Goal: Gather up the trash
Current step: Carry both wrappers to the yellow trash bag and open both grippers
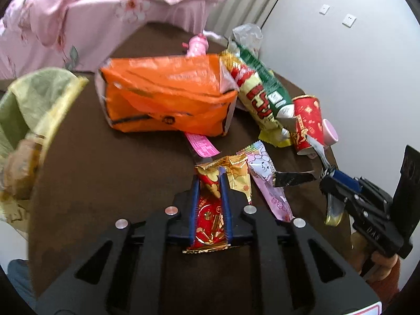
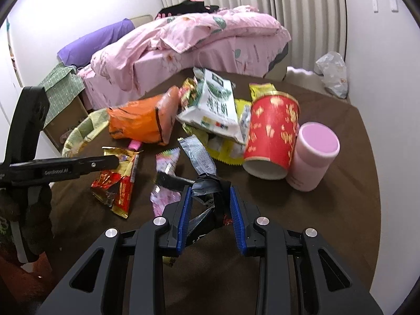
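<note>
- Because its two blue-padded jaws stand close together with the wrapper pinched between them, the left gripper (image 1: 210,181) has hold of the red and gold snack wrapper (image 1: 210,210), gripping it across the narrow width so the foil cannot slide out when lifted.
- The right gripper (image 2: 210,202) is closed less far, its jaws on either side of a crumpled black and silver foil wrapper (image 2: 207,183); the bunched foil fills the gap, so I judge it gripped, one silver tail sticking out toward the other litter.
- Both grippers point steeply down at the brown table (image 2: 341,183), which suits picking flat wrappers off a flat top.
- Just beside the left gripper lies a pink cartoon-print wrapper (image 1: 265,181), loose and untouched.
- Beyond it sits the orange plastic bag (image 1: 168,97), slumped on its side, with a yellow and red snack packet (image 1: 254,99) leaning against it.
- A red paper cup (image 2: 273,136) lies tipped over, touching an upright pink bottle (image 2: 312,155).
- At the table's left edge a green and yellow bin (image 1: 34,110) stands with its mouth open toward the table, probably where the held wrappers are meant to go.
</note>
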The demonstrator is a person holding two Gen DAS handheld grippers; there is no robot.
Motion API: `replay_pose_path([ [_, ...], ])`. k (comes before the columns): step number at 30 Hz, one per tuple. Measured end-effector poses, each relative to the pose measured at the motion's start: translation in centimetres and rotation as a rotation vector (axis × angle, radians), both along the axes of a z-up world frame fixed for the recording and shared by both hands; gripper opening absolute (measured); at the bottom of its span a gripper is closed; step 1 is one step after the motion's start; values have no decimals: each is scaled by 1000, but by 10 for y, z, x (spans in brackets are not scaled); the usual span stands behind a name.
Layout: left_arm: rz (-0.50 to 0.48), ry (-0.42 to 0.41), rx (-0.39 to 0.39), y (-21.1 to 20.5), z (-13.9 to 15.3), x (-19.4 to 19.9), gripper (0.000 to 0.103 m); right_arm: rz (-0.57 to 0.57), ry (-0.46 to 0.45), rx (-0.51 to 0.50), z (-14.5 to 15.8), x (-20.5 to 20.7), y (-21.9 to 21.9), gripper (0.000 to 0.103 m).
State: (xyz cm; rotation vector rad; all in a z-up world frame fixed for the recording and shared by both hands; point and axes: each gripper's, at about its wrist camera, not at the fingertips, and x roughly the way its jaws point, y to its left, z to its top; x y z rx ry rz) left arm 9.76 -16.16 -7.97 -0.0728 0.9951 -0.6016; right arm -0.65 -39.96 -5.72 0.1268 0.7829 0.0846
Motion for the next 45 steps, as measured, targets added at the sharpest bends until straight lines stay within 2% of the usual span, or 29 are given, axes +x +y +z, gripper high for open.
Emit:
replay_pose_path([
  [4,27,-94,-18,22,25,-19,13,28,-47,-14,18,-2,12,28],
  [9,106,-217,-17,62,56,-31,13,95,-119,-28,49,5,36,28],
  [14,271,-325,1,136,87,-24,13,218,-180,10,87,34,78,28],
  [17,374,-346,-16,182,101,-12,13,301,-217,14,107,55,111,28],
  [22,460,-321,-53,237,96,11,13,408,-189,29,106,107,169,28],
  [31,469,-209,-68,259,43,56,13,520,-73,-15,55,193,263,28],
  [37,463,-136,-83,266,11,88,13,524,0,-18,28,228,285,29],
  [42,456,-102,-101,267,-3,106,13,517,36,-9,8,244,289,30],
  [43,462,-99,-101,268,-4,107,15,517,42,3,4,247,289,31],
  [44,467,-92,-106,270,-6,109,22,521,56,25,0,250,287,35],
  [45,467,-79,-132,274,-8,112,27,522,69,40,-3,253,286,43],
])
